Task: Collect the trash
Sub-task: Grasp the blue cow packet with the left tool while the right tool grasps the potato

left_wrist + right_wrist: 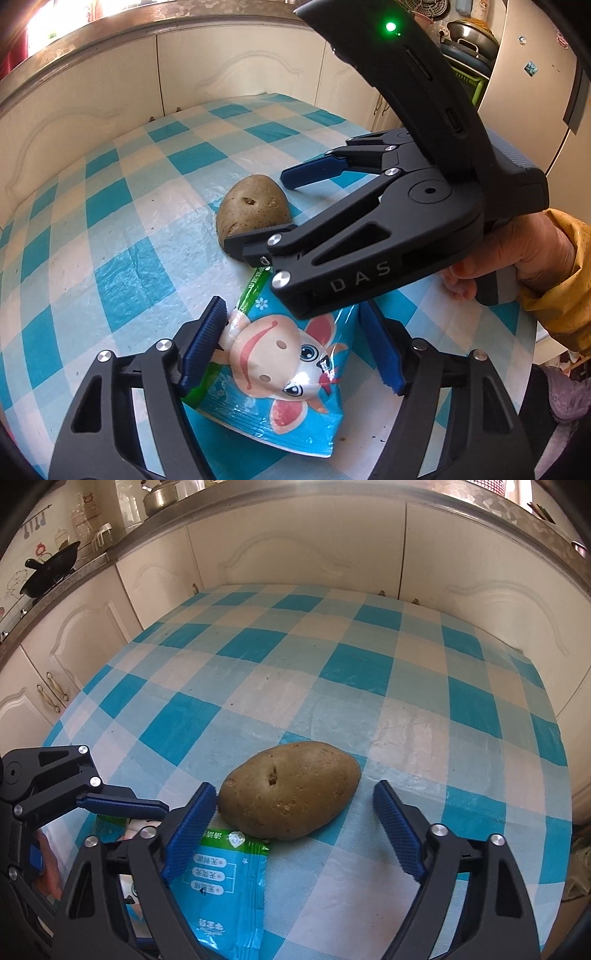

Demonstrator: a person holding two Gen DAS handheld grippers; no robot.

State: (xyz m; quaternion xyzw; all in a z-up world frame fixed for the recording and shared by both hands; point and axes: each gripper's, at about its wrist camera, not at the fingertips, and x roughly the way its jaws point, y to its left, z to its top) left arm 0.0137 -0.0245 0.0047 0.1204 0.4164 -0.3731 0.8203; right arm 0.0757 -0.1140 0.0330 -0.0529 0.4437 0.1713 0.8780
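Meanwhile, in the left wrist view, the left gripper [291,350] is hanging spread wide over the snack wrapper [280,373] lying flat on the checkered tablecloth [110,236], so its pads are risking sliding off the slick film or pinching the cloth. From the right wrist view, the right gripper [295,834] is likewise gaping around the potato [290,799], which is touching the wrapper's edge, and closing there is likely grabbing produce instead of trash.

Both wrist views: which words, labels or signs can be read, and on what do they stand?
"DAS": on the black right gripper body, left wrist view.
Chinese print on the blue cartoon-cow snack bag: upside down, too small to read surely.
Green strip of that bag: blurred.
Nothing else readable.
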